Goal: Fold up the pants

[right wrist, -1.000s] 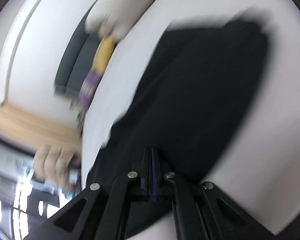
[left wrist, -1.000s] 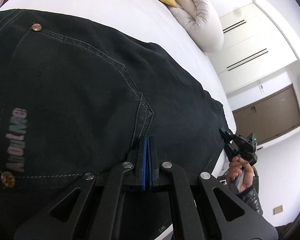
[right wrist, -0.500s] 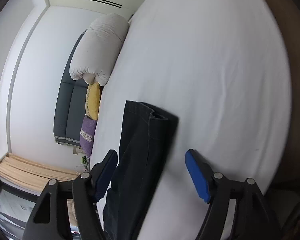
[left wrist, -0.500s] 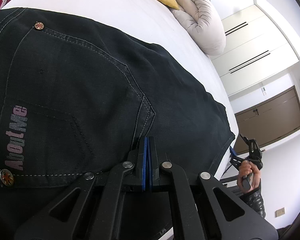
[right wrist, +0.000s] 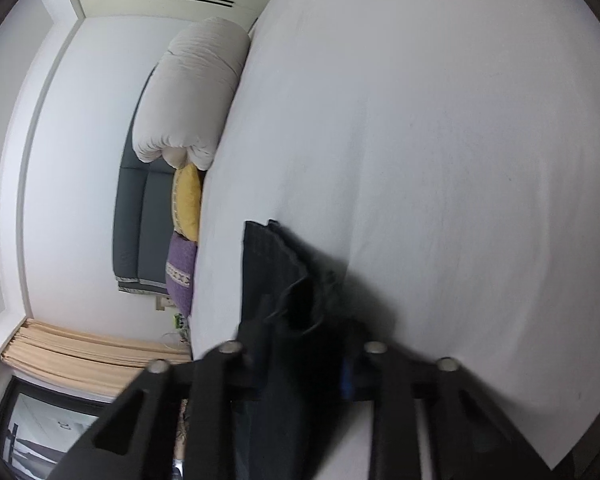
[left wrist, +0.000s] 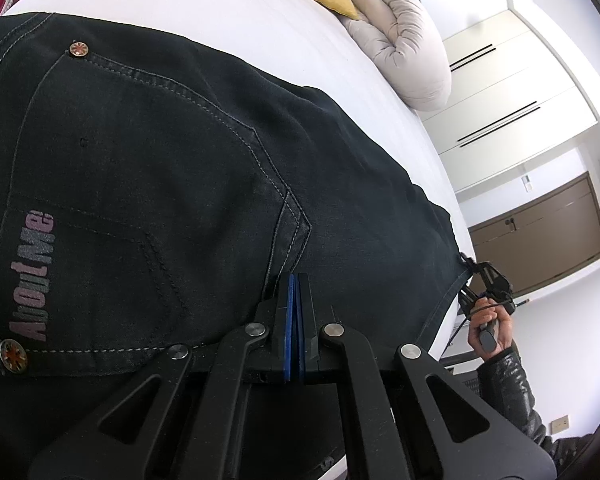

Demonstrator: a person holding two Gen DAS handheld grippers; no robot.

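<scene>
So from the right wrist cam: the black two-finger right gripper [right wrist: 300, 364] has a bunch of dark denim pants [right wrist: 276, 280] sitting between its fingers, blurry, so can't tell if it's actually clamped. The pants' far end lies flat on the white bed sheet [right wrist: 440, 160]. Up by the dark grey padded headboard [right wrist: 140, 208] there's a rolled cream duvet [right wrist: 192, 92], a yellow cushion [right wrist: 187, 200] and a purple patterned cushion [right wrist: 180, 272]. Beige curtains [right wrist: 80, 352] lower left.
</scene>
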